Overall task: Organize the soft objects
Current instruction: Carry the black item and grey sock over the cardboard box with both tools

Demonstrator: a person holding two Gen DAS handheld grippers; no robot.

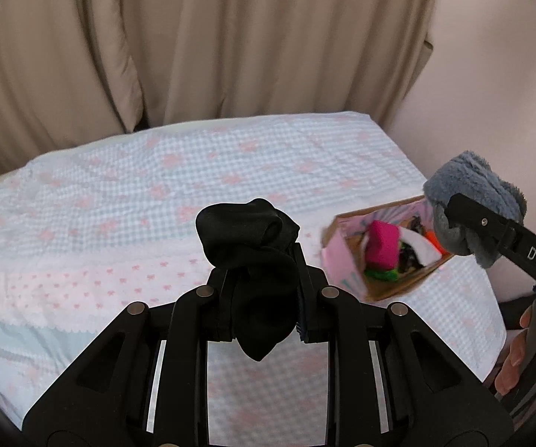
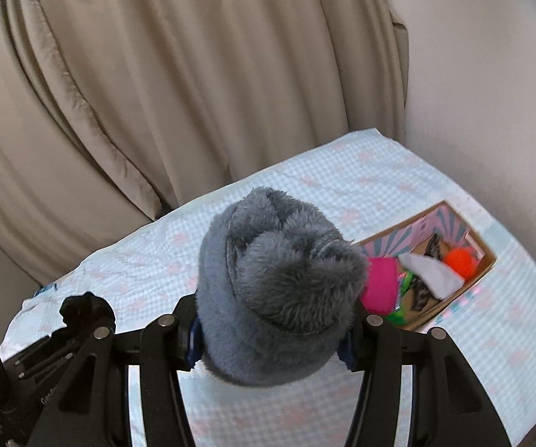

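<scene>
The bed (image 1: 119, 193) with its blue checked cover filled most of both views, and beige curtains (image 1: 156, 37) hung behind it. A cardboard box (image 2: 485, 260) sat on the bed near the right edge. It already held a pink block (image 2: 379, 283), an orange ball (image 2: 461, 260), a white cloth (image 2: 431, 272) and some green bits.

The right gripper (image 2: 273, 335) was squeezed around a fluffy grey cloth (image 2: 279, 279), held up in the air above the bed. The left gripper (image 1: 264, 298) was pinched tight on a black sock (image 1: 253, 246), also up in the air, to the left of the box.

The box looked quite full, so the big grey cloth might not fit. It could catch on the box wall, tip the box, or push the small things out. The two grippers were near each other, so they might bump on the way to the box. The sock hung loose and could slip out.
</scene>
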